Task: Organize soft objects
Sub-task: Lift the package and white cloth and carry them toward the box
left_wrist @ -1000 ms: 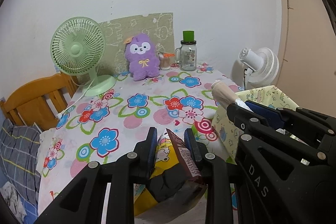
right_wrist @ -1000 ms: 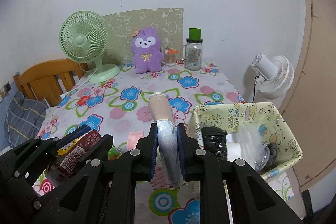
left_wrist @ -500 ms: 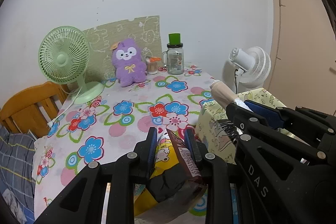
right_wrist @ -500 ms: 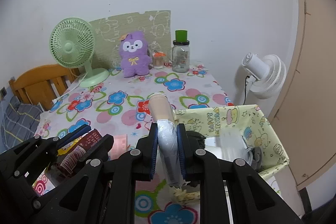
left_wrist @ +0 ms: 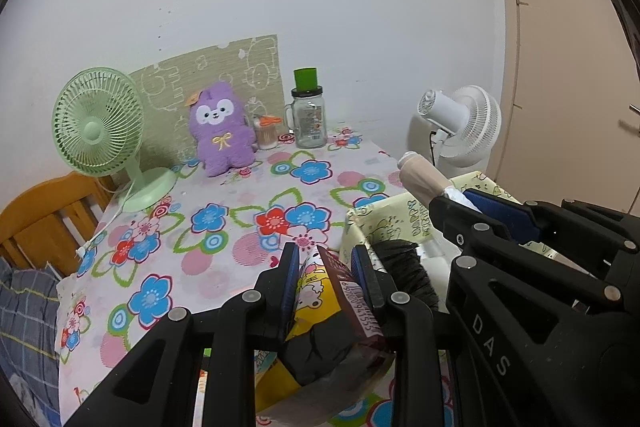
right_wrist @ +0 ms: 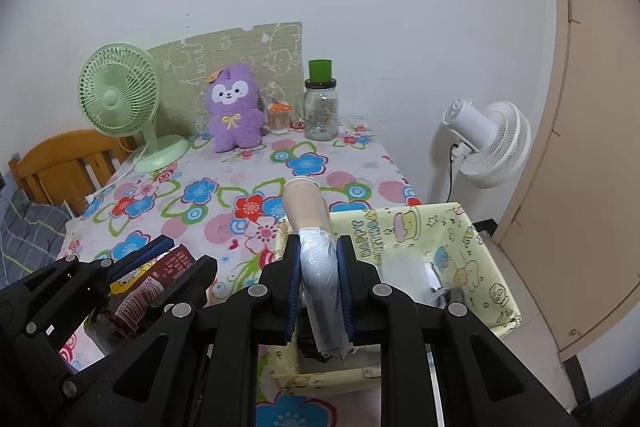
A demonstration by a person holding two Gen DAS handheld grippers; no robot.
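Left gripper (left_wrist: 326, 259): clamped on snack bag (left_wrist: 332, 315), crinkly, light; grip the sealed edge.
Right gripper (right_wrist: 318, 259): clenching plastic-wrapped cup stack (right_wrist: 310, 223), crushable, over the yellow bin (right_wrist: 480, 251) at tabletop's right edge.

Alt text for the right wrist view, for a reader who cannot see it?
The right claw grips a plastic-wrapped stack of paper cups above a yellow fabric bin. Behind, a floral tablecloth carries a purple plush.
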